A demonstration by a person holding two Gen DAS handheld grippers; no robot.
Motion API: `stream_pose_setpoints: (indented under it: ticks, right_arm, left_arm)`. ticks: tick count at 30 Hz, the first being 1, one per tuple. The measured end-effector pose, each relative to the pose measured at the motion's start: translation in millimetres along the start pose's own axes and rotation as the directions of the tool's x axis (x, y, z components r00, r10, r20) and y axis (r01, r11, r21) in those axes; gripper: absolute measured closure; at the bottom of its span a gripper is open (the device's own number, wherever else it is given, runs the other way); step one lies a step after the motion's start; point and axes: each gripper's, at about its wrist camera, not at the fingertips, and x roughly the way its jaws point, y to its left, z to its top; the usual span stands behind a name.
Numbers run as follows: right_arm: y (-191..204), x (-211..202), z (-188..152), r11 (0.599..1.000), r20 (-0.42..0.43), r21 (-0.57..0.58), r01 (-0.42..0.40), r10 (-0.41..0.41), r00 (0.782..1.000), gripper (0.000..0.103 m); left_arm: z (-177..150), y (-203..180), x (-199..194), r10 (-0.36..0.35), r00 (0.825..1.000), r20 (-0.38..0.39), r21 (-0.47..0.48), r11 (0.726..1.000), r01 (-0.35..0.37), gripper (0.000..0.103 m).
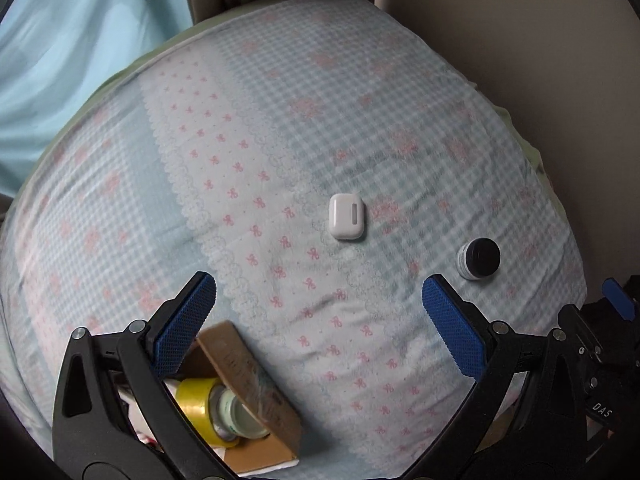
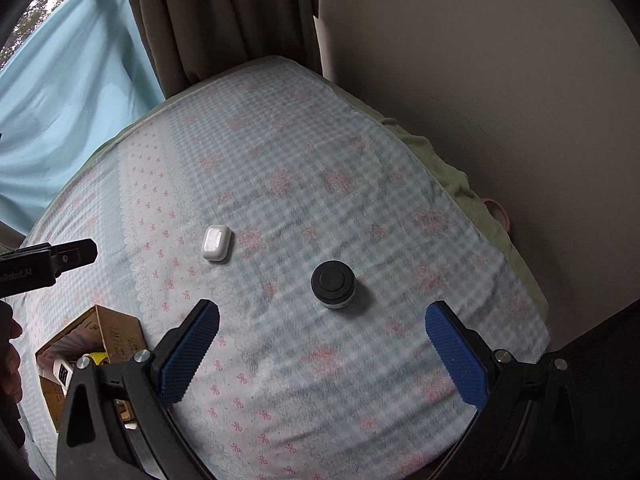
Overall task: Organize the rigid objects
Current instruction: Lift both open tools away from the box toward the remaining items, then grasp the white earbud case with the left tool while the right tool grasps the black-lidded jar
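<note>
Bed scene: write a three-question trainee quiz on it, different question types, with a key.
1. True or false: the white earbud case lies inside the cardboard box.
2. Which tongs does the black-lidded jar sit nearer? A) left tongs B) right tongs
3. Fill in: the roll of tape in the box is ____ in colour.

Key: 1 false; 2 B; 3 yellow.
</note>
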Motion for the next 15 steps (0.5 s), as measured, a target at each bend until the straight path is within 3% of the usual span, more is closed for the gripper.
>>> stream_pose_setpoints:
  ticks: [5, 11, 15]
  right_arm:
    - [-11.6, 47.5, -7.4, 0.999, 0.005, -0.016, 0.04, -0.04, 0.999, 0.0]
    - [-14.1, 104.1, -21.0, 0.997, -0.015, -0.033, 0.071, -0.071, 0.997, 0.0]
    - [-15.1, 132.9, -24.7, 0.998, 0.001, 0.004, 0.068, -0.068, 0.998, 0.003]
  left_arm:
    - [12.7, -22.3, 71.6, -0.016, 1.0, -0.025, 0.066, 0.998, 0.017, 0.001]
    - [24.0, -21.1, 149.1, -0.049, 0.996, -0.08, 0.056, 0.997, 0.054, 0.001]
    - [28.7, -15.9, 182.0, -0.098, 0.993, -0.071, 0.046, 0.994, 0.101, 0.007]
